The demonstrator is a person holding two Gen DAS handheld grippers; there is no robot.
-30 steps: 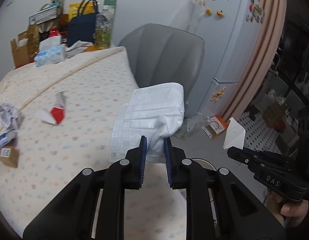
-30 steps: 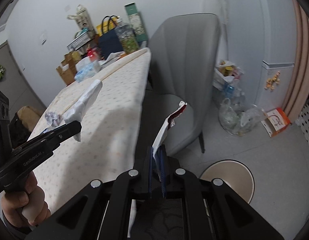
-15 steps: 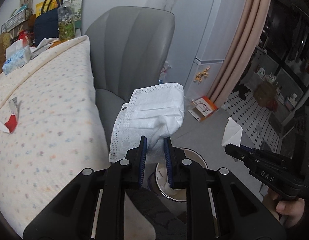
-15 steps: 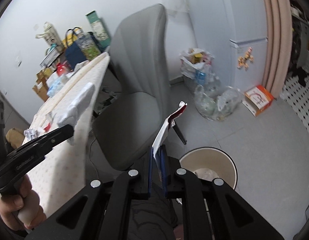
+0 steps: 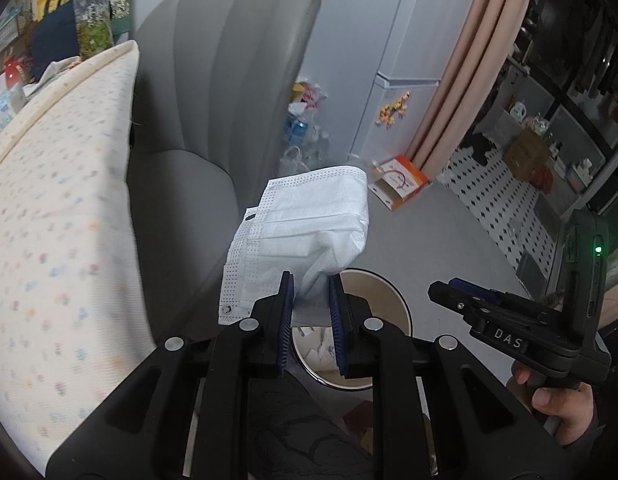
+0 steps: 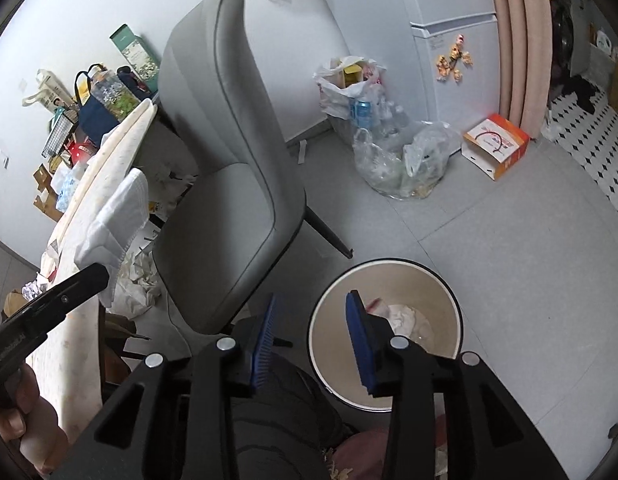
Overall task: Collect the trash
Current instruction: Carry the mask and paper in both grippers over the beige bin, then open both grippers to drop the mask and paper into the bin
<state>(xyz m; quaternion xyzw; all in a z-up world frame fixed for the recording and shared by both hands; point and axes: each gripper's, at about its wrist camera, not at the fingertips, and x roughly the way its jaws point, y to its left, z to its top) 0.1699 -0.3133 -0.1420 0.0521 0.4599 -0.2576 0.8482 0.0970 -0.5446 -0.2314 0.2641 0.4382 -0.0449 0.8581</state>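
My left gripper (image 5: 311, 288) is shut on a white face mask (image 5: 305, 220) and holds it just above the near rim of the cream trash bin (image 5: 397, 296). From the right wrist view the mask (image 6: 113, 220) hangs beside the table. My right gripper (image 6: 313, 308) is open and empty over the bin (image 6: 453, 312), which holds crumpled paper and a red-and-white wrapper (image 6: 393, 312). The right gripper also shows in the left wrist view (image 5: 445, 290).
A grey chair (image 6: 229, 184) stands left of the bin, next to the table with a dotted cloth (image 5: 57, 216). Plastic bags of bottles (image 6: 393, 160), an orange box (image 6: 497, 146) and a white fridge (image 6: 457, 60) stand behind. Crumpled paper (image 6: 137, 276) lies under the table.
Both grippers swung from the table down over the bin. My right gripper opened and the red-and-white wrapper dropped into the bin. The left still holds the mask.
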